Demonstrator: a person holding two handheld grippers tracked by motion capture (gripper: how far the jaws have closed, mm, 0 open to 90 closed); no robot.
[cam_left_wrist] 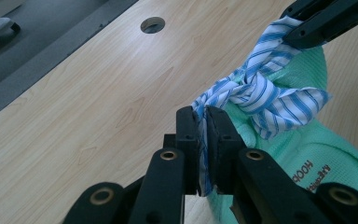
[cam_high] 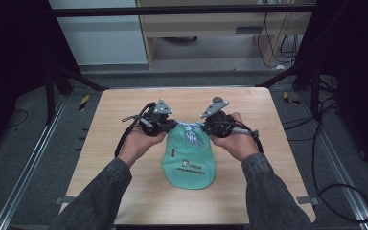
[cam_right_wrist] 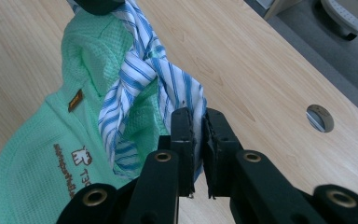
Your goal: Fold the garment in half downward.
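honestly, my left gripper [cam_left_wrist: 201, 122] and right gripper [cam_right_wrist: 197, 122] each clamp a strap [cam_left_wrist: 261, 88] end; pulling unevenly could slip the knot [cam_left_wrist: 244, 88] loose.

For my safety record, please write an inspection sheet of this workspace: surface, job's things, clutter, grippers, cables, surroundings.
Surface: wooden table, pale, with a round hole.
Job's things: green bag lying flat; blue-striped cloth knotted at its top.
Clutter: nothing seen.
Grippers: left gripper and right gripper both shut on the striped cloth, one end each; fingers pinch the fabric.
Cables: black cable trails from the left gripper; loose cables on the floor at right.
Surroundings: grey floor, dark frame bars, pale cabinet behind.
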